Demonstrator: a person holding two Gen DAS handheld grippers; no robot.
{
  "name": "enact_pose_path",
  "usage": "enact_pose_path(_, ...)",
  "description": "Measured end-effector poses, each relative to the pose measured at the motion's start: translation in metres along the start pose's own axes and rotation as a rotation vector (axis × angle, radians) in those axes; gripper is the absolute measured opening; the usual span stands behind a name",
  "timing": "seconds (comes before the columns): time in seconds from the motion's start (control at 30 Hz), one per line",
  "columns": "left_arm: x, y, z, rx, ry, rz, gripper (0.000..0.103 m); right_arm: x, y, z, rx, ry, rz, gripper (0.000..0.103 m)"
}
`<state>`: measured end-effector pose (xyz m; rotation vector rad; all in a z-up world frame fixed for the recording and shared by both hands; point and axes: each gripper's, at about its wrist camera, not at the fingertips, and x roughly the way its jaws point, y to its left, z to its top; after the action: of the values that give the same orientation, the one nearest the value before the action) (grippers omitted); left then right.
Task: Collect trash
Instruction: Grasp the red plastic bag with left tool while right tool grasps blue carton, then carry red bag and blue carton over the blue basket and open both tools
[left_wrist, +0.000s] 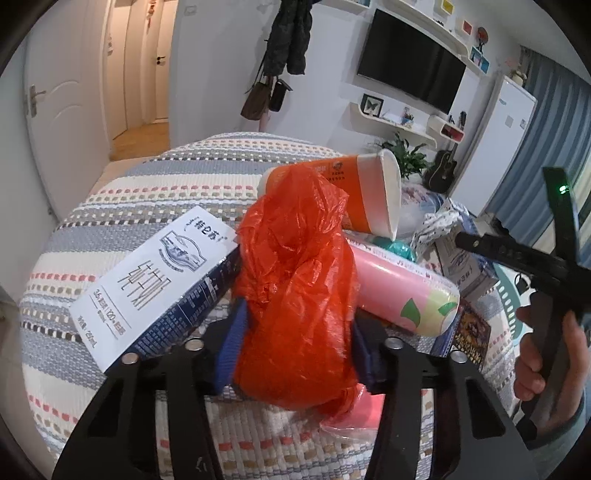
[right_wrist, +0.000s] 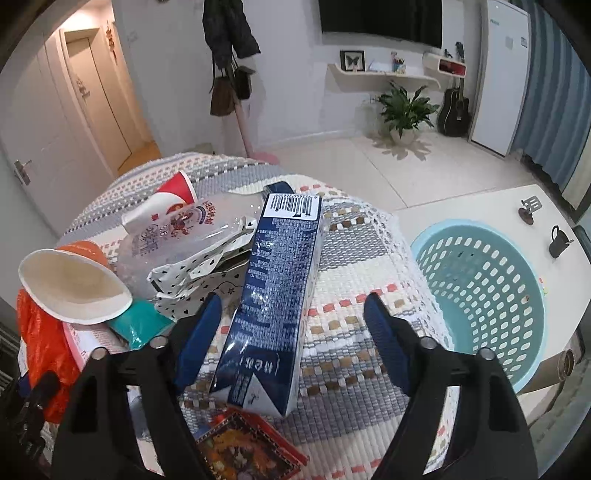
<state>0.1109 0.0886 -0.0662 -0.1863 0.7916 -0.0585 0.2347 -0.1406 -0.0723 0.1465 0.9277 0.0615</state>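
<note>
Trash lies heaped on the striped woven cloth (right_wrist: 354, 258) that covers the bench, and from where I stand the job looks to be at its picking stage: one piece is gripped, another is being lined up, and the pale blue basket (right_wrist: 480, 280) to the right, on a white surface beside the bench, shows nothing inside in the part I can see.

Biggest in the pile is the crumpled orange plastic bag (left_wrist: 295, 288). The left gripper (left_wrist: 295, 350) has its blue fingers (left_wrist: 232, 343) pressed into the bag on either side, so it is holding the bag at its near end. Just left of it a white and navy milk carton (left_wrist: 155, 284) lies tilted, and to the right a pink can (left_wrist: 402, 291) lies on its side, with an orange paper cup (left_wrist: 354, 192) tipped over behind them.

The right gripper (right_wrist: 291, 336) hovers low with its fingers spread wide, and a second navy carton (right_wrist: 273, 295) lies lengthwise between them, nearer the left finger; I cannot tell whether that one touches it. I judge the next move there is to close squarely across the carton's narrow sides, then carry it right to the basket. The bag will need a lift clear of its neighbours, which may shift as it goes.

The person's right hand (left_wrist: 550, 373) wraps the handle, the tool angled forward and down.
</note>
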Motion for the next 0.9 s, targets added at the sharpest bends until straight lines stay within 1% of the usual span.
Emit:
enact_pose_path(0.07,-0.006,0.003,0.002,-0.013,-0.013,-0.013,0.041,0.005,0.001,0.002,-0.007,0.024,0.006,0.053)
enact_pose_path(0.1,-0.01,0.004,0.004,-0.02,-0.024,-0.021,0.041,0.007,0.001,0.002,-0.009,0.032,0.008,0.048)
enact_pose_path(0.13,-0.014,0.005,0.005,-0.023,-0.033,-0.026,0.04,0.008,0.0,0.003,-0.01,0.04,0.01,0.037)
enact_pose_path(0.17,-0.018,0.005,0.007,-0.023,-0.044,-0.028,0.04,0.009,0.0,0.003,-0.014,0.048,0.016,0.033)
enact_pose_path(0.27,-0.031,0.002,0.013,-0.022,-0.086,-0.032,0.04,0.007,-0.004,0.004,-0.012,0.045,0.038,0.032)
enact_pose_path(0.33,-0.041,-0.002,0.018,-0.017,-0.114,-0.041,0.04,0.0,-0.008,0.004,-0.011,0.023,0.047,0.032)
enact_pose_path(0.47,-0.06,-0.02,0.032,0.014,-0.168,-0.052,0.039,-0.03,-0.02,0.01,0.005,-0.048,0.075,0.032)
enact_pose_path(0.53,-0.07,-0.034,0.043,0.035,-0.196,-0.075,0.039,-0.043,-0.029,0.015,0.021,-0.077,0.09,0.032)
enact_pose_path(0.57,-0.073,-0.041,0.044,0.044,-0.203,-0.084,0.039,-0.054,-0.037,0.017,0.03,-0.106,0.088,0.032)
enact_pose_path(0.7,-0.079,-0.082,0.06,0.104,-0.235,-0.126,0.039,-0.081,-0.07,0.025,0.07,-0.175,0.062,0.032)
enact_pose_path(0.77,-0.079,-0.104,0.065,0.136,-0.242,-0.145,0.039,-0.09,-0.094,0.026,0.1,-0.204,0.034,0.032)
enact_pose_path(0.8,-0.078,-0.122,0.069,0.159,-0.244,-0.16,0.039,-0.093,-0.105,0.026,0.115,-0.215,0.018,0.032)
enact_pose_path(0.87,-0.074,-0.142,0.07,0.188,-0.244,-0.182,0.039,-0.099,-0.131,0.025,0.146,-0.231,-0.024,0.032)
enact_pose_path(0.9,-0.069,-0.159,0.072,0.206,-0.238,-0.198,0.039,-0.099,-0.143,0.024,0.162,-0.234,-0.041,0.032)
